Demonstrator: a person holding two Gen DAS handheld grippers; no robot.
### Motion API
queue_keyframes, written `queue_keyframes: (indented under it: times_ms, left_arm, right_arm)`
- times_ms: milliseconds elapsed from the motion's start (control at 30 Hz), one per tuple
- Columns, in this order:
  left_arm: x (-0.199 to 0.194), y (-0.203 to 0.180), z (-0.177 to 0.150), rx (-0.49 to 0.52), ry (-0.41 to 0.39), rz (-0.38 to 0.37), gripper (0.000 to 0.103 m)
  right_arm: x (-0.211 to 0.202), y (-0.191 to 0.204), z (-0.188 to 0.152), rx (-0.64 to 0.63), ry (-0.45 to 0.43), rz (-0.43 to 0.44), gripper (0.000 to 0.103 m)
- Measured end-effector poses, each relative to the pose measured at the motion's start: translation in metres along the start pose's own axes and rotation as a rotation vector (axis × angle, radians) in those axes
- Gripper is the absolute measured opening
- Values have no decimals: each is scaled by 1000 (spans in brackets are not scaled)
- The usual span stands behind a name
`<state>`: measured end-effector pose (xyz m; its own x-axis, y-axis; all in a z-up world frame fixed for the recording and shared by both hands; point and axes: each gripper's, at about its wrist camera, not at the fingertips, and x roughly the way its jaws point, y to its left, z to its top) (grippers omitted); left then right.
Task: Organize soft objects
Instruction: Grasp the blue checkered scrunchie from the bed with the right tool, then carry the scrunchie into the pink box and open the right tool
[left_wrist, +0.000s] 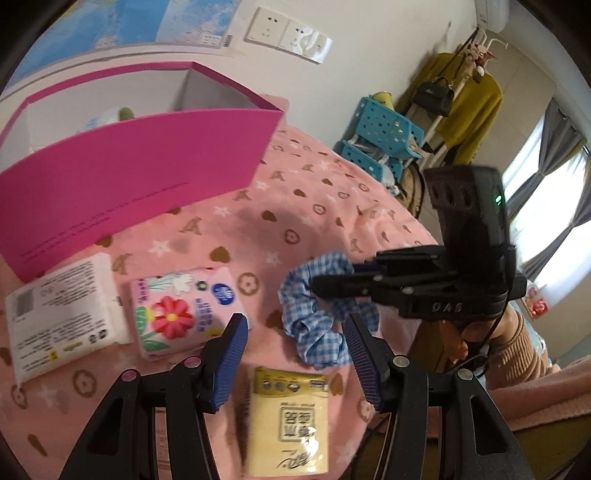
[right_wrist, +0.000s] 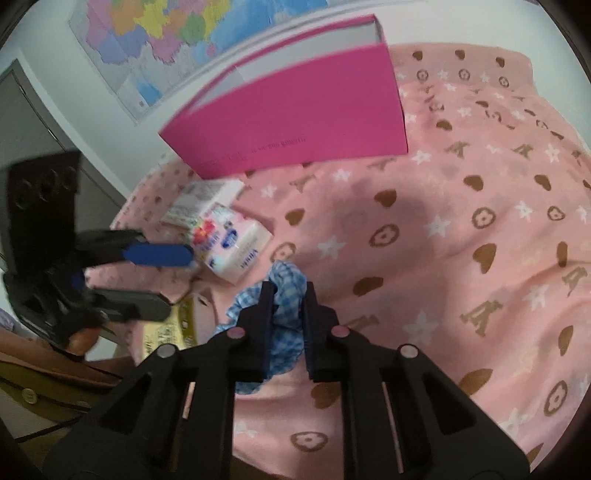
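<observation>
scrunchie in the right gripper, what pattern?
Blue-and-white gingham check scrunchie, clearest in the left wrist view.

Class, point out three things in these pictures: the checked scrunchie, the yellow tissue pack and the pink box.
checked scrunchie (left_wrist: 317, 332): left wrist view, on its lower ruffled fabric.
yellow tissue pack (left_wrist: 291, 424): left wrist view, on its printed top face.
pink box (right_wrist: 295, 118): right wrist view, on its front wall.

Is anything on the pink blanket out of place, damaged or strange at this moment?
Nothing looks damaged or spilled. The tissue packs lie loose at different angles: white pack, floral pack, yellow pack. The checked scrunchie is bunched, pinched in the right gripper. The left gripper is open above the yellow pack. The pink box stands upright.
</observation>
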<state>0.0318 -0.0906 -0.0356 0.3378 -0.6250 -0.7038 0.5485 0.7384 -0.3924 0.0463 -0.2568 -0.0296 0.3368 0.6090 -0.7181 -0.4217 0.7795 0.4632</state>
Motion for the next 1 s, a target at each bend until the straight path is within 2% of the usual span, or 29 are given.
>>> queue_keyframes:
  times_ms: [267, 600, 733, 1000]
  left_arm:
    - [14, -7, 15, 26, 11, -50, 56]
    - [5, 5, 48, 27, -64, -82, 56]
    - [-4, 11, 62, 27, -107, -76, 52]
    - [-22, 11, 95, 66, -177, -26, 38]
  right_arm:
    - [-37, 15, 26, -45, -125, 42, 15]
    - [-45, 31, 70, -119, -208, 102, 15]
    - [-44, 33, 91, -143, -223, 124, 15]
    - [-36, 32, 135, -160, -236, 149, 15]
